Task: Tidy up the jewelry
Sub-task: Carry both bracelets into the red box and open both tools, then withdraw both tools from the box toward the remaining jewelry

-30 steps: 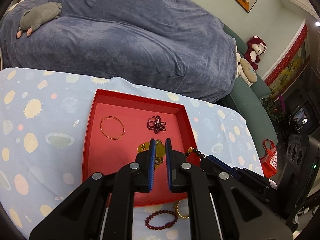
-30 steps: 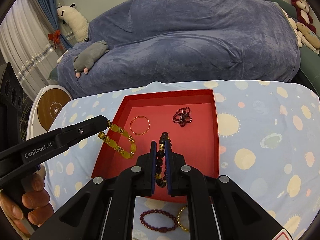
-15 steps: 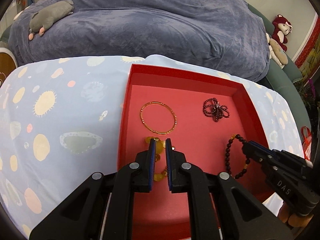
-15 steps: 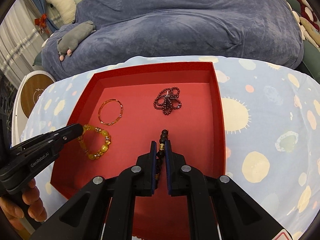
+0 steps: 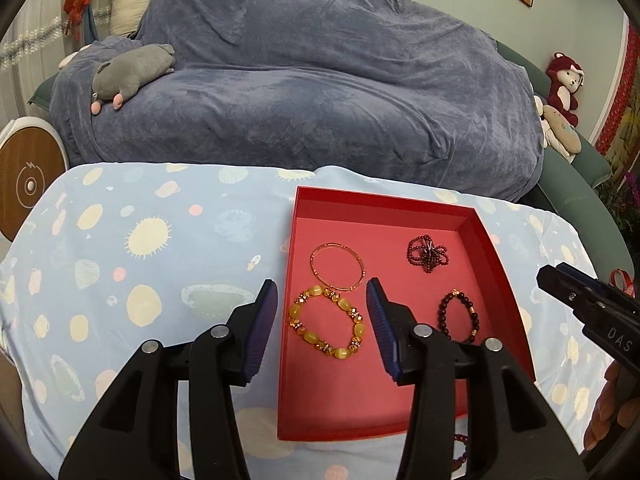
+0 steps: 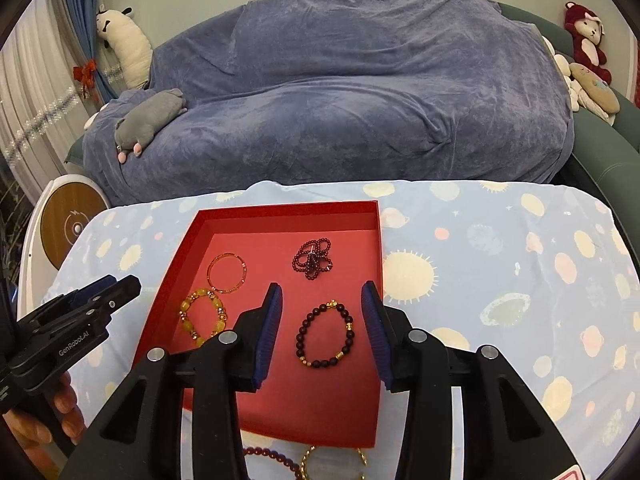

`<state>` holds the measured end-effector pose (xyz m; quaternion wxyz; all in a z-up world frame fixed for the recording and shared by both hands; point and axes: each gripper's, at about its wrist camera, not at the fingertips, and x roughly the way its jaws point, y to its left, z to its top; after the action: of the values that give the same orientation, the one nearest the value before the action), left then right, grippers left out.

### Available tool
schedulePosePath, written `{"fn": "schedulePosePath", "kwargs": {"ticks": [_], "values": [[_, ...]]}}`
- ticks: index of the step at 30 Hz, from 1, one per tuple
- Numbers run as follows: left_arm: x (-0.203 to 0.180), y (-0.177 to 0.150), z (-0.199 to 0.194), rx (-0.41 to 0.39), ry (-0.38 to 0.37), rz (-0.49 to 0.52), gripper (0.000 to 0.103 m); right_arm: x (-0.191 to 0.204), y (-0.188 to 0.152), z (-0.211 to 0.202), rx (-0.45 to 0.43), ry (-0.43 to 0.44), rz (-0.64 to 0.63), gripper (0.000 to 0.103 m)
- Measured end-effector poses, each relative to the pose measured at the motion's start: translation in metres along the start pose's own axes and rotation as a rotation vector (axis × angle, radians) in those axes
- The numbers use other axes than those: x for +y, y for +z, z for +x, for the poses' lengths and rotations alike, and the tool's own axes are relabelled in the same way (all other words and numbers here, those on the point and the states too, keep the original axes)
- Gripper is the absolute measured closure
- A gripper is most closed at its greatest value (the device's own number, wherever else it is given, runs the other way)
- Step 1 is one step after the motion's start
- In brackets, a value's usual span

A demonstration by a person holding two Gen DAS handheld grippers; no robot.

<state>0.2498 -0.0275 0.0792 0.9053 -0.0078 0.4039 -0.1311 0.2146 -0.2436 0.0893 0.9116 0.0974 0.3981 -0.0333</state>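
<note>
Blue-draped sofa (image 5: 312,92) behind table; curtained window (image 6: 24,92).

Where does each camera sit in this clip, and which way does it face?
Left wrist: on the left gripper, looking along its open fingers at the yellow bead bracelet in the red tray; the right gripper shows at the right edge.
Right wrist: on the right gripper, looking along its open fingers at the dark bead bracelet; the left gripper and a hand show at the left.
Shared: tray, four bracelets inside, covered sofa beyond.
</note>
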Motion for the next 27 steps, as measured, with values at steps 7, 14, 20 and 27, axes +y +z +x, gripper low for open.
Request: {"fn": "schedulePosePath", "kwargs": {"ticks": [7,14,20,27], "values": [[0.001,-0.03,-0.048,-0.01,0.01,0.014,0.058,-0.004,-0.032,-0.053,-0.017,-0.02,0.006,0.063],[0.004,-0.079,-0.078,0.031,0.035,0.026,0.058,-0.005,-0.083,-0.086,0.018,-0.027,0.03,0.062],[-0.003,-0.129,-0.084,0.105,0.042,0.04,0.057,-0.003,-0.126,-0.101,0.065,-0.031,0.04,0.062],[-0.014,-0.176,-0.072,0.182,0.046,0.065,0.057,0.001,-0.173,-0.106,0.127,-0.028,0.054,0.062]]}}
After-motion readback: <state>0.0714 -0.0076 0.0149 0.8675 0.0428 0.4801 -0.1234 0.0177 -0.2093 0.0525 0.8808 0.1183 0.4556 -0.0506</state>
